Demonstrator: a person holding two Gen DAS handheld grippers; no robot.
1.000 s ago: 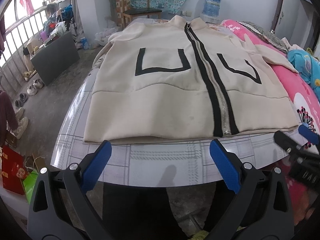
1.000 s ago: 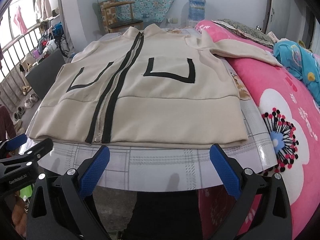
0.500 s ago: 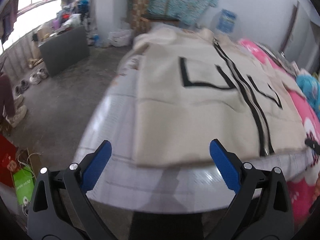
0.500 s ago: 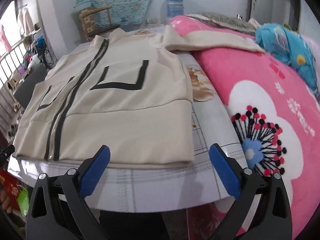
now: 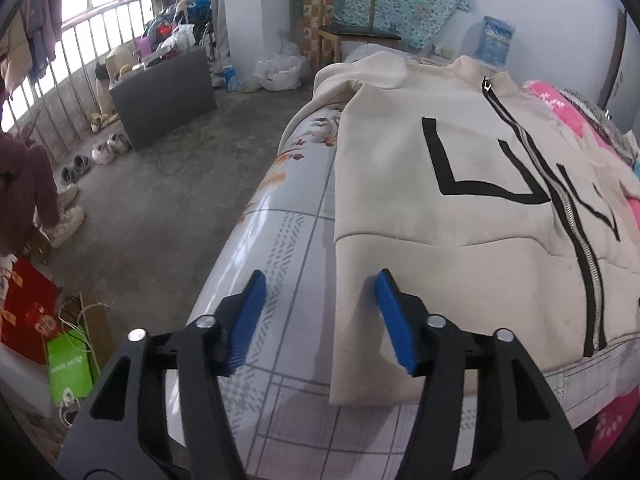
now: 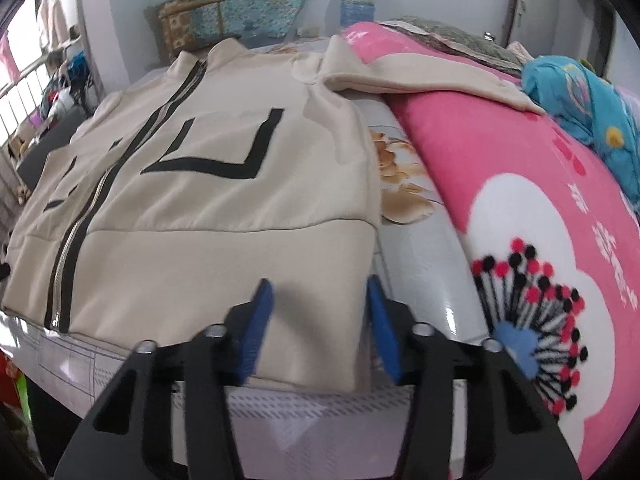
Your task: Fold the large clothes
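Green paper bag (image 5: 69, 364) on floor: white lettering, too small to read. Pink floral blanket (image 6: 560, 208): red characters, illegible.

Jacket (image 5: 460, 240) lies flat on the table (image 5: 280, 264), front up, collar at the far end, hem at the near edge. Left gripper (image 5: 320, 320) straddles its near-left hem corner; right gripper (image 6: 318, 320) straddles the near-right one. Blanket (image 6: 520, 208) right of the table, one sleeve (image 6: 432, 76) draped onto it. Chair (image 5: 352, 28) beyond the far end.
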